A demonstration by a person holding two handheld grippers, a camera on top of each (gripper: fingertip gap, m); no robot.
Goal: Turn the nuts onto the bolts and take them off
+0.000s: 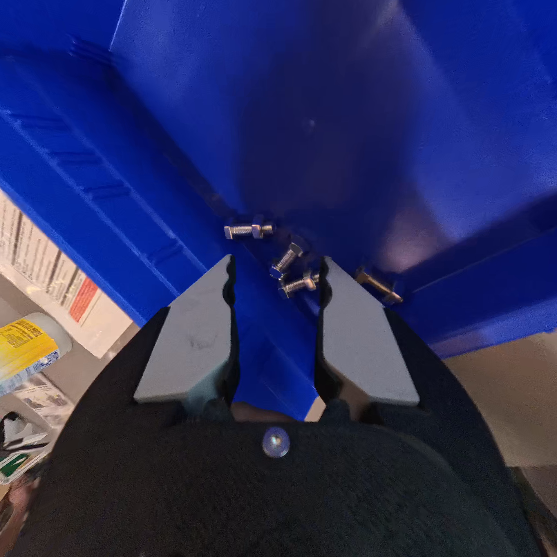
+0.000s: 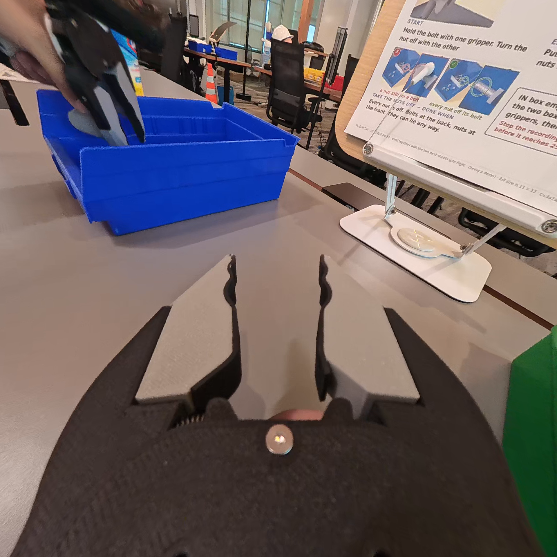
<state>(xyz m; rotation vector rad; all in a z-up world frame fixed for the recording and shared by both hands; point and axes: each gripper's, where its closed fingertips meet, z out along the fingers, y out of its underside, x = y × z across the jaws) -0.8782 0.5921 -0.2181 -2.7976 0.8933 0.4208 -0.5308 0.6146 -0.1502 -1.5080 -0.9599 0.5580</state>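
Several silver bolts with nuts on them lie in a corner of a blue bin (image 1: pixel 331 105). One bolt (image 1: pixel 247 231) lies farthest, two more bolts (image 1: pixel 286 259) (image 1: pixel 298 284) lie just ahead of my fingertips, and another bolt (image 1: pixel 378 285) lies beside the right finger. My left gripper (image 1: pixel 276 262) is open and empty, reaching down into the bin just short of the bolts. In the right wrist view the blue bin (image 2: pixel 180 177) stands on the grey table (image 2: pixel 90 301) with the left gripper (image 2: pixel 120 132) dipped into it. My right gripper (image 2: pixel 275 262) is open and empty above the table.
A white stand (image 2: pixel 422 256) holds an instruction sheet (image 2: pixel 467 99) at the right. A green object (image 2: pixel 533 437) sits at the right edge. A yellow-labelled container (image 1: pixel 27 346) and papers (image 1: pixel 48 256) lie left of the bin. Chairs, desks and an orange cone (image 2: pixel 212 83) stand beyond the table. There is about 35 centimeters between the tips of the two grippers.
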